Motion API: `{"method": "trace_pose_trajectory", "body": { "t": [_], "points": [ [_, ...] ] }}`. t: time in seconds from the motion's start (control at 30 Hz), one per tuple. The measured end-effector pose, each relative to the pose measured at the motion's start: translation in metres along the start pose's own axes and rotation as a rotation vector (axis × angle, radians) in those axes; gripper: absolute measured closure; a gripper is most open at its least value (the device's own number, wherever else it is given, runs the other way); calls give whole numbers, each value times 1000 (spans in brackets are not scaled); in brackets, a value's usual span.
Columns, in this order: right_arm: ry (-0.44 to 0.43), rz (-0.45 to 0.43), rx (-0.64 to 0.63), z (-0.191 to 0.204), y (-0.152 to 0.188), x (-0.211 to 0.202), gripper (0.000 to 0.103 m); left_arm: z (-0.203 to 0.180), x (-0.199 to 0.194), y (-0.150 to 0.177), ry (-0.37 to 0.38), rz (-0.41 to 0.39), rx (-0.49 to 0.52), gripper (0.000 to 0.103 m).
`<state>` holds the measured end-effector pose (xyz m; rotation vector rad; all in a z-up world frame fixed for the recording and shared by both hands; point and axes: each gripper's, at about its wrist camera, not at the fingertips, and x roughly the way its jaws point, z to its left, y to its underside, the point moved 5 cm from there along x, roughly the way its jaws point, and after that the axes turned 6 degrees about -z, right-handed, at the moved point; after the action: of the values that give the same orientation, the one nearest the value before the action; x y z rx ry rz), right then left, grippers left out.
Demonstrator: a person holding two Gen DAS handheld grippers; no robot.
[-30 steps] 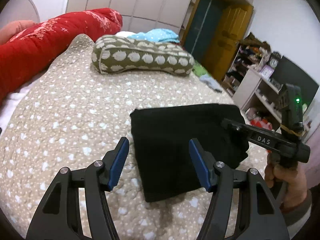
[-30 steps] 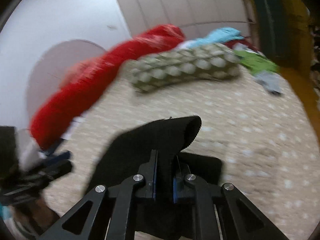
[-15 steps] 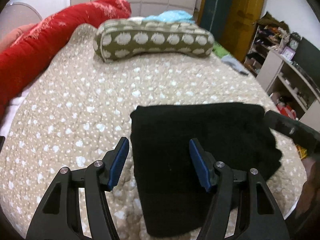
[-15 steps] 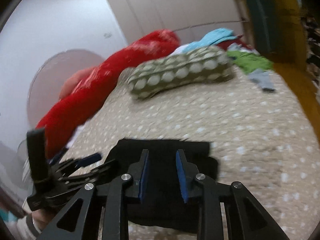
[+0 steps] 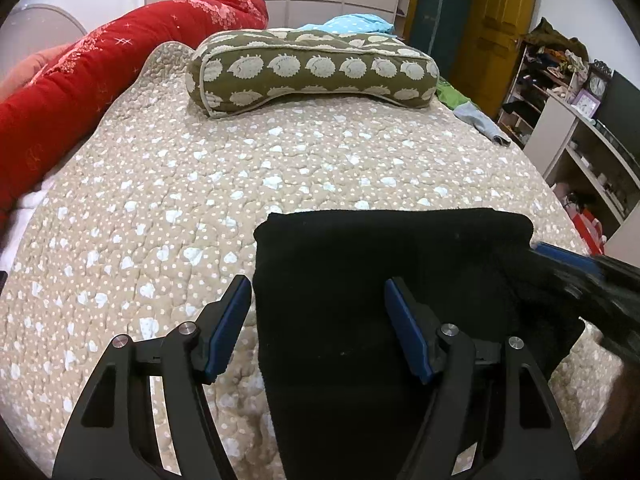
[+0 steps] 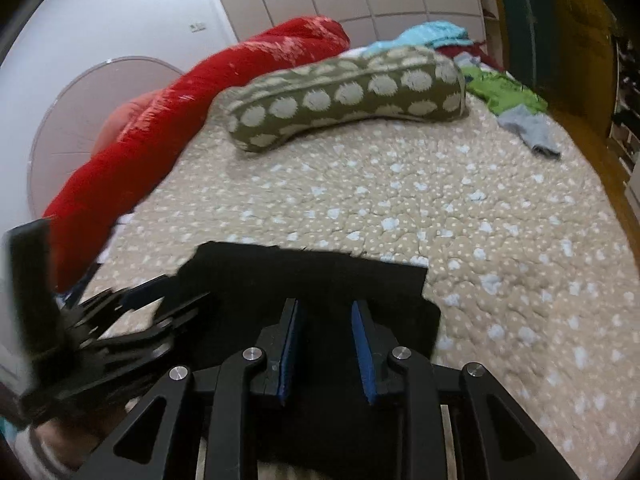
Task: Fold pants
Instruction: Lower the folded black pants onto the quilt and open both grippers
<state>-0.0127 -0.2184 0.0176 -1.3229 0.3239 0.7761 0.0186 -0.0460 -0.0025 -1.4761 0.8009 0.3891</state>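
The black pants [image 5: 360, 280] lie folded into a flat rectangle on the beige spotted quilt [image 5: 180, 184]; they also show in the right wrist view [image 6: 304, 280]. My left gripper [image 5: 318, 320] is open and empty, hovering over the pants' left part, one finger past their left edge. My right gripper [image 6: 324, 320] is open a little and empty, low over the pants' near edge. It shows at the right edge of the left wrist view [image 5: 576, 268], beside the pants' right corner.
An olive cushion with pale blobs [image 5: 312, 72] lies across the far side of the bed. A red rolled duvet [image 5: 100, 72] runs along the left. Green and grey clothes [image 6: 516, 108] lie at the far right. Shelves [image 5: 576, 128] stand right of the bed.
My right gripper has let go of the pants' flap, opened and come down. The flap now lies flat. My left gripper has stayed open over the pants.
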Motion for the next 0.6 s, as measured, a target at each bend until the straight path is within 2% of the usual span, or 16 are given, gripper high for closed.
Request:
{"method": "trace_pose_trajectory", "body": {
  "t": [0.2,0.3,0.43,0.6],
  "points": [
    [31,40,-27,-3,46,-9,77,-3,-2,3,7,-3,-7,34],
    [35,34,-20,-2,42,-19,77,-7,-8,3,-26,-9,16,34],
    [23,-8,1,0,29,-34,75,-7,-16,5,-31,-8,13,34],
    [0,-24,21,2,32,-37,75,-2,-27,8,-30,-15,-9,34]
  ]
}}
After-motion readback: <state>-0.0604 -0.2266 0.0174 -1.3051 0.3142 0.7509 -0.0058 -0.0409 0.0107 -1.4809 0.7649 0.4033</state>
